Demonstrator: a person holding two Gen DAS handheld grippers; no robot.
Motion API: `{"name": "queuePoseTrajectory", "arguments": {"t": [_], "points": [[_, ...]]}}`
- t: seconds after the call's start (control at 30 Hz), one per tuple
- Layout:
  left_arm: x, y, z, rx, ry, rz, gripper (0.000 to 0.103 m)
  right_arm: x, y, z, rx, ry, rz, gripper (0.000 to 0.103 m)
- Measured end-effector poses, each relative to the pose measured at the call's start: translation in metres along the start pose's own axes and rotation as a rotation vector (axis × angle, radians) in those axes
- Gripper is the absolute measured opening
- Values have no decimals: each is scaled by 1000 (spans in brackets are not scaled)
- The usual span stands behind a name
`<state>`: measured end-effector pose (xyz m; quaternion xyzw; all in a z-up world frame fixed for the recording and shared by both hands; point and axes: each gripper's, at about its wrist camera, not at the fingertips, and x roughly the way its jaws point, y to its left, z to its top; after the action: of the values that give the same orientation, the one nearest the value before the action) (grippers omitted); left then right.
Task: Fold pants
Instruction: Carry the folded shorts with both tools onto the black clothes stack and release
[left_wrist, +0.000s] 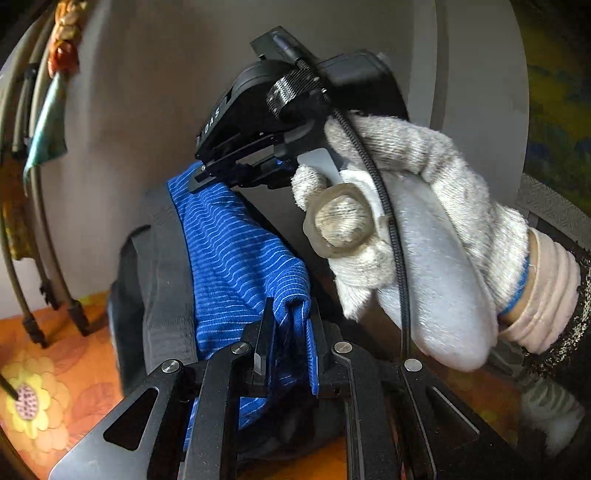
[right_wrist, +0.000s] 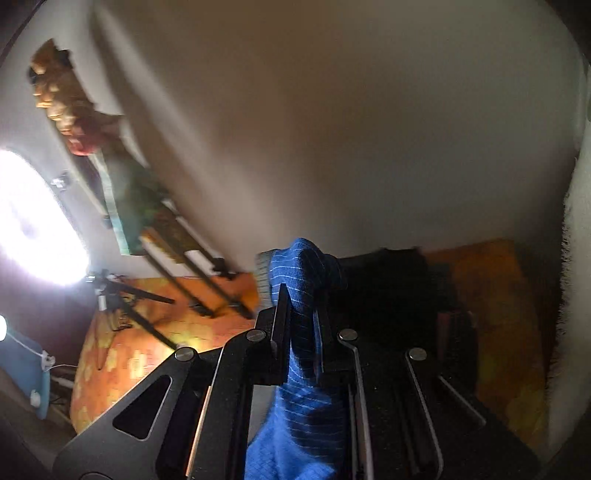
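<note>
The pants are blue with thin pale stripes and a grey-black waistband. They hang stretched in the air between both grippers. My left gripper is shut on one bunched edge of the pants. In the left wrist view the right gripper, held by a hand in a white knit glove, is shut on the far edge of the same fabric. In the right wrist view my right gripper is shut on a fold of the pants, which drape down below the fingers.
An orange floral bedsheet lies below, also in the right wrist view. A plain wall stands behind. Clothes on a hanging rack and tripod legs are at the left. A bright window glares.
</note>
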<state>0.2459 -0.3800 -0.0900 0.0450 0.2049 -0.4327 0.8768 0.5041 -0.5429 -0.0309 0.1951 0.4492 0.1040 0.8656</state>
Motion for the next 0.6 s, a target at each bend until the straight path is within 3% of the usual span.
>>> {"name": "queuePoseTrajectory", "arguments": {"t": [0.17, 0.27, 0.33, 0.43, 0.6], "points": [[8, 4, 1, -46, 29, -27, 13, 8, -19, -2, -21, 12, -71, 13], [14, 14, 8, -63, 55, -36, 21, 4, -24, -2, -34, 2, -120, 28], [12, 11, 8, -64, 62, -59, 37, -3, -26, -1, -34, -14, -145, 45], [0, 7, 7, -67, 66, -70, 53, -21, -32, 0, -16, -51, -156, 47], [-41, 25, -4, -73, 80, -32, 57, -53, -34, -12, -14, -86, -148, 47]]}}
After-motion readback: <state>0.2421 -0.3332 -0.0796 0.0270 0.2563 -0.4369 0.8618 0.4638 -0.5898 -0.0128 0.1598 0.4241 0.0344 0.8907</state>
